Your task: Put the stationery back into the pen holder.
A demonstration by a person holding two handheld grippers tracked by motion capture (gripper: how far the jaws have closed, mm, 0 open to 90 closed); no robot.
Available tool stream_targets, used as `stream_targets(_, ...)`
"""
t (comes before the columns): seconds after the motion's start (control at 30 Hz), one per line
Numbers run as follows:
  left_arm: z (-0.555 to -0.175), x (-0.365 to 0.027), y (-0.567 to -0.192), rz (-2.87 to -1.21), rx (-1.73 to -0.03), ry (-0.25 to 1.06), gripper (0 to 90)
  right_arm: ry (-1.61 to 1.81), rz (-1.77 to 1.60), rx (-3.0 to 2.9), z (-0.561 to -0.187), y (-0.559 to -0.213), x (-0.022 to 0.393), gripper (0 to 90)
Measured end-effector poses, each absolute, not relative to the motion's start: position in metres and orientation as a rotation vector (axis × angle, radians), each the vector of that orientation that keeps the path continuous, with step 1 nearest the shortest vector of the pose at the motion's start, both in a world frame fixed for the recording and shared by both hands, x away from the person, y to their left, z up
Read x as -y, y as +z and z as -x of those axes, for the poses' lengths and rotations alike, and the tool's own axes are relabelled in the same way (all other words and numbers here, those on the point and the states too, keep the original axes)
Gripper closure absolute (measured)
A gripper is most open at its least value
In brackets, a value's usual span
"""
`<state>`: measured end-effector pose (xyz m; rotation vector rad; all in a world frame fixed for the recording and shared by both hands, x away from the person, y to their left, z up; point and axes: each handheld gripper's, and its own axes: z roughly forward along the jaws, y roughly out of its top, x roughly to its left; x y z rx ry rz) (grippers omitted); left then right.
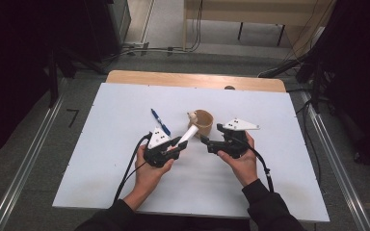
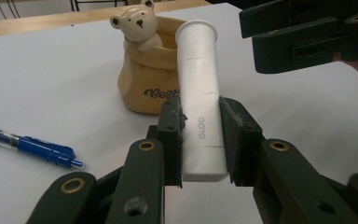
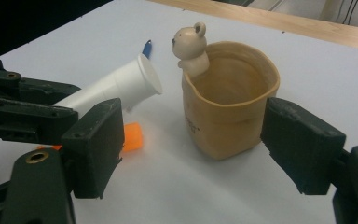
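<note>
The white glue tube [image 2: 199, 100] is clamped between the black pads of the left claw [image 2: 199, 140], gripped near its flat lower end, with the letters GLOO showing between the pads. The tube slants up and away from the claw, its flanged top end raised above the table and pointing toward the tan bear cup [image 2: 151, 74]. In the high view the tube [image 1: 189, 133] runs from the left claw [image 1: 179, 143] up to just beside the cup [image 1: 203, 121]; whether its top touches the cup's rim I cannot tell.

The cup stands upright on the white table [image 1: 125, 106], a small cream bear figure [image 3: 191, 46] perched on its rim and dark script printed on its side. Seen from the right gripper view, the cup [image 3: 228, 107] is open-mouthed.

The right claw [image 3: 193, 144] stands wide, its two pads spread on either side of the cup's near wall, apart from it and holding nothing. In the high view the right claw [image 1: 207, 142] sits just in front of the cup, facing the left one.

A small orange block [image 3: 131, 137] lies on the table under the tube. A blue pen [image 1: 160, 121] lies to the left of the cup, well clear of both claws.
</note>
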<state>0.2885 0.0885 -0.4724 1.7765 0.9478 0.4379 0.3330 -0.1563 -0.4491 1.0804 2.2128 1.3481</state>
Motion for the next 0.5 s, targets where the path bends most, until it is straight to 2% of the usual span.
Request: stream_targets(0.5, -0.285, -0.072, -0.476, -1.772, -0.934, 0.450, 71.7, 1.404, -1.099, -2.207, -0.333, -0.448, 0.149, 21.6)
